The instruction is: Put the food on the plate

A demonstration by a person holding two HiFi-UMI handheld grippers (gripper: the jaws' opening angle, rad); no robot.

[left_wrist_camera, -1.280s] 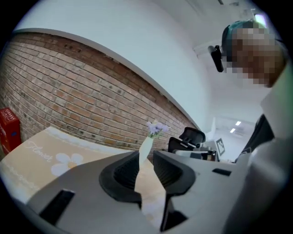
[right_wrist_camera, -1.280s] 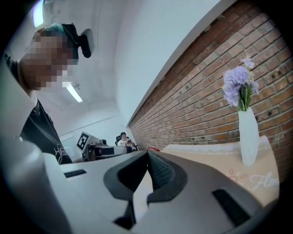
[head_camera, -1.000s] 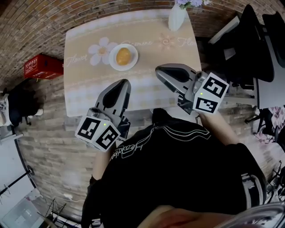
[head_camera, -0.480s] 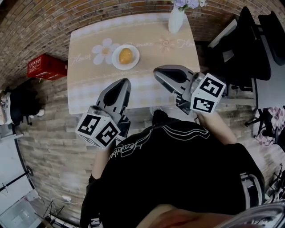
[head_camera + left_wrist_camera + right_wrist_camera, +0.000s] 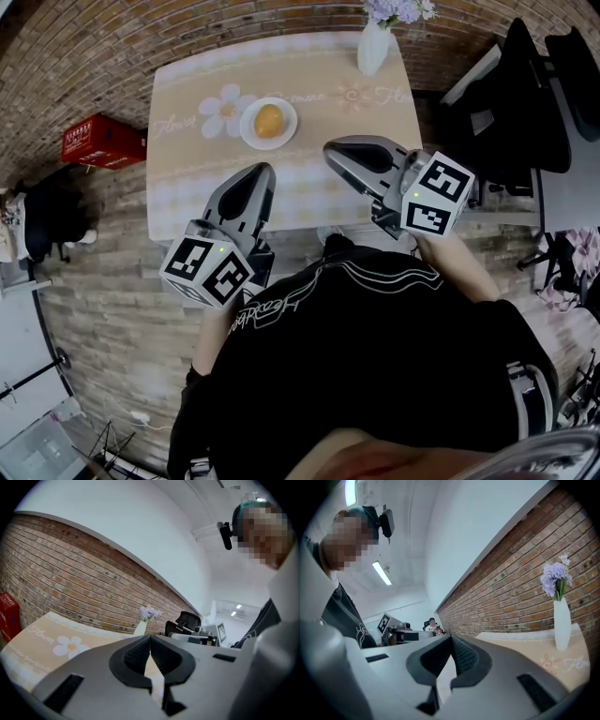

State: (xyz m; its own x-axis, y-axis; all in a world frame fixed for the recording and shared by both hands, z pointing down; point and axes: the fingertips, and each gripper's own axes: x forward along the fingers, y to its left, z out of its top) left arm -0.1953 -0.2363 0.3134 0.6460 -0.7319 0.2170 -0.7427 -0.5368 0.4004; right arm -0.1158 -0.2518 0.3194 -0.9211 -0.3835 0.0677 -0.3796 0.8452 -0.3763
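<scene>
A round golden-brown piece of food [image 5: 268,121] lies on a small white plate [image 5: 250,135] on the tablecloth's daisy print, seen in the head view. My left gripper [image 5: 262,172] hangs over the table's near edge, below the plate and apart from it, shut with nothing between its pads. My right gripper [image 5: 332,150] is held to the right of the plate at about the same height, also shut and empty. In both gripper views the jaws meet tip to tip, left gripper [image 5: 150,638] and right gripper [image 5: 451,638]. The plate is hidden in both of these views.
A white vase with purple flowers [image 5: 375,42] stands at the table's far right edge; the vase [image 5: 561,623] also shows in the right gripper view. A red crate [image 5: 98,141] sits on the floor left of the table [image 5: 187,202]. Black office chairs [image 5: 525,94] stand at the right.
The view has shifted slightly, so the table and plate sit a little further right and lower in the frame. Both grippers hold nearly the same pose, still shut.
</scene>
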